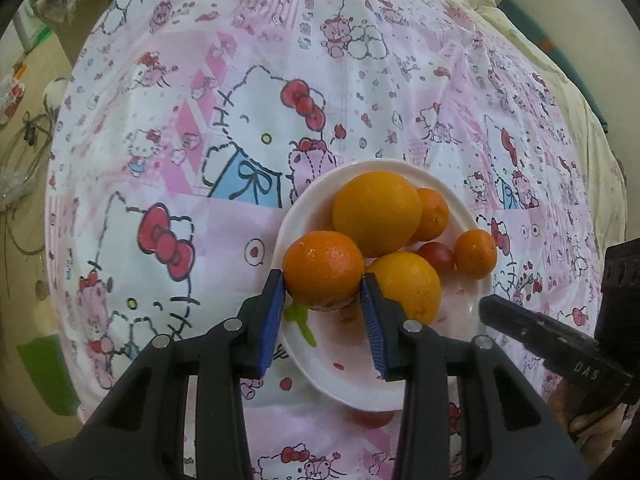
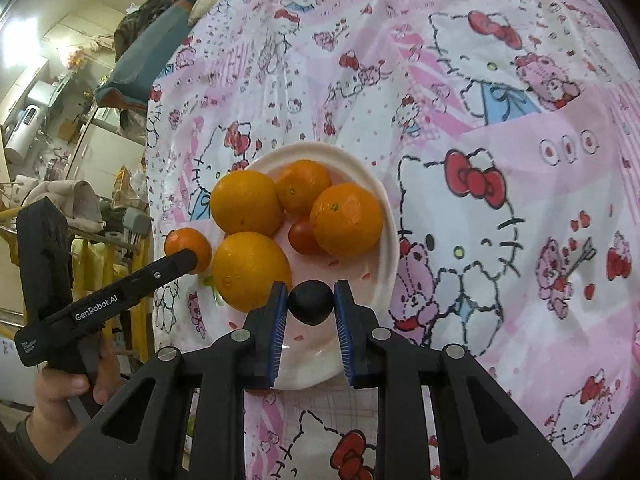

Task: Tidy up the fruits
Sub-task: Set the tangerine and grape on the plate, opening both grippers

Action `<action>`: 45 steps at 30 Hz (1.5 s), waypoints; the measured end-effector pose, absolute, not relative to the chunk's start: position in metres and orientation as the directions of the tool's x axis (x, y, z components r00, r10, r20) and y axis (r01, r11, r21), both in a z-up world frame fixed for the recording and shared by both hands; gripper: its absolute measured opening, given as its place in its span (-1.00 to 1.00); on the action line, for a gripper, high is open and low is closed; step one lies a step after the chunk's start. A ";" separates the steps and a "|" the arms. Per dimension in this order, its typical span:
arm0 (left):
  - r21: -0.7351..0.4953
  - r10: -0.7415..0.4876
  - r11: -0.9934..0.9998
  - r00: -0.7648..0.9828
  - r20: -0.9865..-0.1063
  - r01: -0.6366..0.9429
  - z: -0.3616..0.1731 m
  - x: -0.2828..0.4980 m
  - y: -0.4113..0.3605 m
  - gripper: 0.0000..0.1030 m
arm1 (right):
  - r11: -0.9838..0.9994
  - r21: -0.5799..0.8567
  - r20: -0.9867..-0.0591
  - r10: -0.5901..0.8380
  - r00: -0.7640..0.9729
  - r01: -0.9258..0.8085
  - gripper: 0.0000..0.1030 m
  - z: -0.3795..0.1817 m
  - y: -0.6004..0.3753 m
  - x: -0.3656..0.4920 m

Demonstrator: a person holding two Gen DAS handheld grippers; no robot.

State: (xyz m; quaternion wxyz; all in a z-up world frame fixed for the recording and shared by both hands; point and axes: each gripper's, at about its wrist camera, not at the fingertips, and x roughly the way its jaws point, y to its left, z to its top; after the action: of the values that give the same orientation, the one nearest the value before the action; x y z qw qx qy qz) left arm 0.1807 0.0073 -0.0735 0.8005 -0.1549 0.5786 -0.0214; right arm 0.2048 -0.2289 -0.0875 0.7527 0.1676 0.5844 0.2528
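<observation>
Surface: a table under a pink and white cartoon-cat cloth (image 1: pixel 168 152); past its edge in the right wrist view, a cluttered room with shelves and hanging fabric.
Plate: a white plate (image 1: pixel 316 368) with small red prints sits on the cloth, in the lower middle of both views.
Fruit on plate: two big yellow-orange oranges, one at the back (image 1: pixel 376 212) and one nearer the front (image 1: pixel 408 284); two small tangerines, one behind the back orange (image 1: pixel 434 214) and one at the plate's right edge (image 1: pixel 476 253); a small red tomato (image 1: pixel 438 257) between them, touching the front orange.
Left gripper: the left gripper (image 1: pixel 323 288) has its blue pads pinching a mandarin (image 1: pixel 323 268) from both sides, above the plate's left rim; the fruit is clear of the plate floor, though how high I cannot tell.
Right gripper: the right gripper (image 2: pixel 310 300) has its pads pressed on a small, dark, rounded fruit (image 2: pixel 310 302) over the near part of the plate; its kind is not clear.
Cross views: the right gripper's black body enters the left wrist view from the lower right; in the right wrist view a hand (image 2: pixel 68 384) holds the left gripper's handle at lower left, its tip at the mandarin.
</observation>
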 end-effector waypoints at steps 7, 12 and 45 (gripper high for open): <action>-0.273 -0.219 0.952 0.320 -0.922 -0.135 -0.080 0.182 -0.001 -0.31 | 0.826 0.535 -0.811 0.561 0.169 -0.174 -0.49 -0.099 -0.221 0.205; -0.245 -0.194 0.962 0.326 -0.925 -0.123 -0.079 0.183 -0.005 -0.30 | 0.828 0.536 -0.815 0.559 0.153 -0.167 -0.46 -0.107 -0.219 0.203; -0.171 -0.082 0.972 0.448 -0.890 -0.162 -0.040 0.152 0.008 0.56 | 0.817 0.546 -0.767 0.577 0.280 -0.187 0.34 -0.059 -0.228 0.183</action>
State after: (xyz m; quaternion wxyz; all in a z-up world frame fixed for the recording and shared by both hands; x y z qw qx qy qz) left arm 0.1524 0.0079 -0.0401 0.8429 -0.1162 0.5248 0.0236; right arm 0.1831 -0.2278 -0.0586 0.7799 0.1780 0.5478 0.2449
